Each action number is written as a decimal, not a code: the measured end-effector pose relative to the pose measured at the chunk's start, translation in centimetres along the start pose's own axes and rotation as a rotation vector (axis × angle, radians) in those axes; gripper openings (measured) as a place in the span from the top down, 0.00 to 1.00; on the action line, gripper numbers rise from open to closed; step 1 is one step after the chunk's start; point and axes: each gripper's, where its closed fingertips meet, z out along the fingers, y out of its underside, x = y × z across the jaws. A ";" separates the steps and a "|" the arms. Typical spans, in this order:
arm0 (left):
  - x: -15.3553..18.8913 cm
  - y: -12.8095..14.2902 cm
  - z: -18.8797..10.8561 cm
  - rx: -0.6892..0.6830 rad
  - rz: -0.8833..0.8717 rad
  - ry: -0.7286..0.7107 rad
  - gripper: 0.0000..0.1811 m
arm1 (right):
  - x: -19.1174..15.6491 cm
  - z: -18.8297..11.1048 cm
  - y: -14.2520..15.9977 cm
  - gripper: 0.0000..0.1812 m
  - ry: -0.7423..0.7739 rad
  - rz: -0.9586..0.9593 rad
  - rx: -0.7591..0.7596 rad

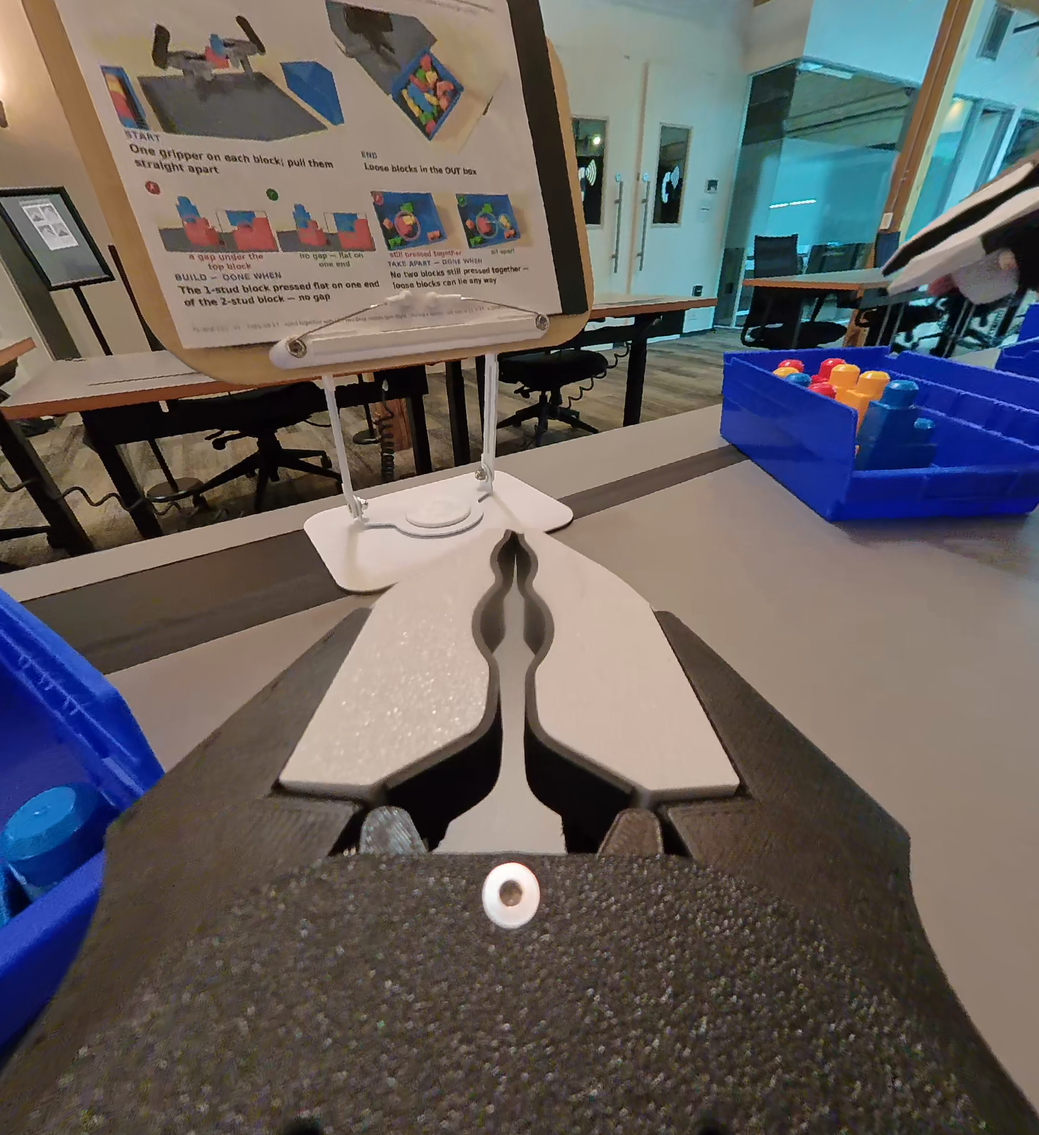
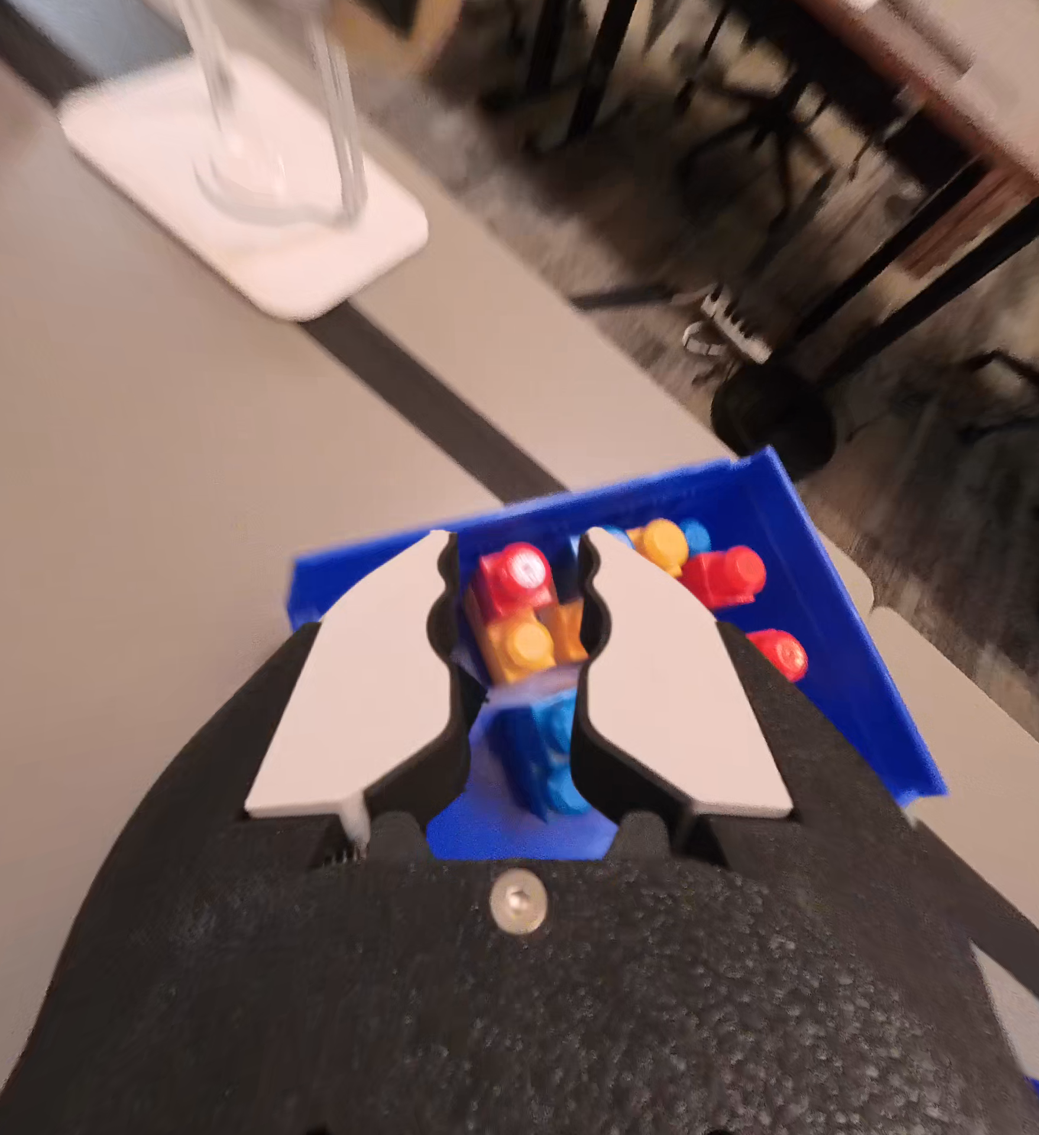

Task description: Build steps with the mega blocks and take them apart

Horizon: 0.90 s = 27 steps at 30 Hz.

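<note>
My left gripper is shut and empty, low over the grey table. My right gripper is open and hovers above a blue bin that holds loose mega blocks. Between its fingers I see a red block joined to an orange block, and a blue block nearer to me. More red blocks lie to the right. The same bin shows at the right of the left wrist view, with the right gripper's fingers above it.
A second blue bin with blue blocks stands close at my left. An instruction board on a white stand stands at the table's far edge; its base also shows in the right wrist view. Desks and chairs stand beyond. My hands' fingertips stand some 45 centimeters from each other.
</note>
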 end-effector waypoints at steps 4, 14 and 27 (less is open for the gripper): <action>0.2 -0.7 -0.3 0.025 -0.005 0.008 1.00 | -3.3 -0.5 -2.5 0.87 0.160 0.139 0.219; -0.2 -1.4 -0.6 0.059 -0.028 0.010 0.98 | -14.8 1.0 0.1 1.00 0.263 0.383 0.402; -12.7 -4.0 -3.5 0.024 -0.010 -0.366 0.90 | -16.3 0.5 1.9 1.00 0.330 0.461 0.502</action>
